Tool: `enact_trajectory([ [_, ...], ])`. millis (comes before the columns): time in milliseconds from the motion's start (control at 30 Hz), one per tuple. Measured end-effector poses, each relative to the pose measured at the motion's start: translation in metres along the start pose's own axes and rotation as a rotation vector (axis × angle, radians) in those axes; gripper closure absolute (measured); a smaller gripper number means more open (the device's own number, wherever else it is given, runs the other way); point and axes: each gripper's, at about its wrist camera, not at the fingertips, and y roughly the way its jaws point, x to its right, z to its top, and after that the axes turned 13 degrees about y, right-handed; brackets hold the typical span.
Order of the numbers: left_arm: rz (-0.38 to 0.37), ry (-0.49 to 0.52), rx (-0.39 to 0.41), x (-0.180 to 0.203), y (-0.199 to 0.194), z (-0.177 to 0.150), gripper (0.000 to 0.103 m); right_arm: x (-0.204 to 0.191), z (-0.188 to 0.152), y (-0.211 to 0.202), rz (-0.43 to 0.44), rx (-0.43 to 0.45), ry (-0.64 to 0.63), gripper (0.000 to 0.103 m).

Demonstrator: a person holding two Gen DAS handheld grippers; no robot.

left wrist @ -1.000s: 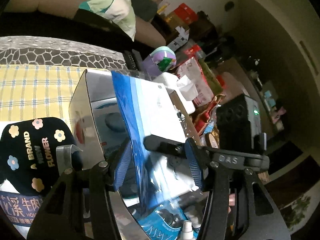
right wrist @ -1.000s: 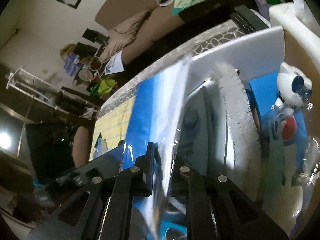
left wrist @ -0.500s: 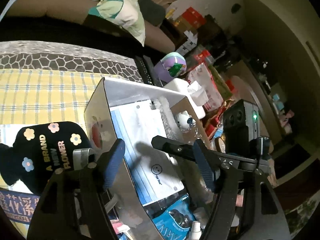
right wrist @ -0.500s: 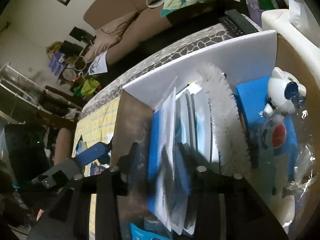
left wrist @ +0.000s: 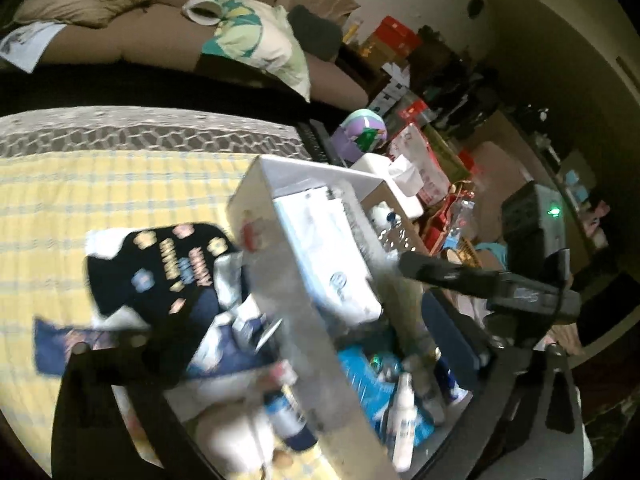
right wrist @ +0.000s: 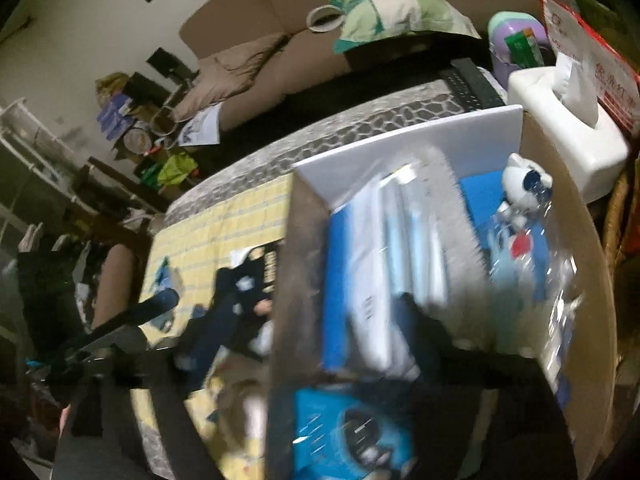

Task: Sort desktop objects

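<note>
Since released — blue packet (right wrist: 340,280) boxed, jaws opening

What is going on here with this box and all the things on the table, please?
A person is sorting desk clutter with a hand-held gripper in each hand. The blue-and-white packet now stands inside the cardboard box, beside a white brush and a small white figurine. The jaws of the left hand-held gripper and the right hand-held gripper are opening, with nothing gripped. A black flowered pouch lies outside the box on the yellow cloth.
</note>
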Motion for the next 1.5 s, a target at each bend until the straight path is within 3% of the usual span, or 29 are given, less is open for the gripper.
enact_trajectory([
  [67,0.01,-0.01,-0.001,-0.005,-0.019,-0.01,0.0,-0.014,-0.013,-0.007,0.014,-0.002,-0.016,0.0],
  [433,0.161,0.015,-0.005,-0.036,-0.133,-0.1,0.0,-0.094,-0.112,-0.004,0.073,-0.04,-0.145,0.0],
  [600,0.157,-0.059,-0.036,-0.065,-0.149,-0.148,0.0,-0.114,-0.156,0.023,0.115,-0.075,-0.136,0.0],
  [867,0.195,-0.18,-0.022,-0.117,-0.17,-0.21,0.0,-0.129,-0.212,0.067,0.095,-0.105,-0.178,0.0],
  [1000,0.239,-0.199,-0.018,-0.139,-0.181,-0.227,0.0,-0.135,-0.238,0.092,0.056,-0.109,-0.224,0.001],
  [1067,0.264,-0.201,0.001,-0.148,-0.19,-0.23,0.0,-0.138,-0.247,0.105,0.035,-0.118,-0.238,0.008],
  [1233,0.438,-0.166,0.042,-0.177,-0.226,-0.229,0.0,-0.153,-0.257,0.124,-0.008,-0.122,-0.305,0.012],
  [1500,0.438,-0.273,0.063,-0.223,-0.238,-0.242,0.005,-0.188,-0.259,0.147,0.028,-0.108,-0.372,0.015],
])
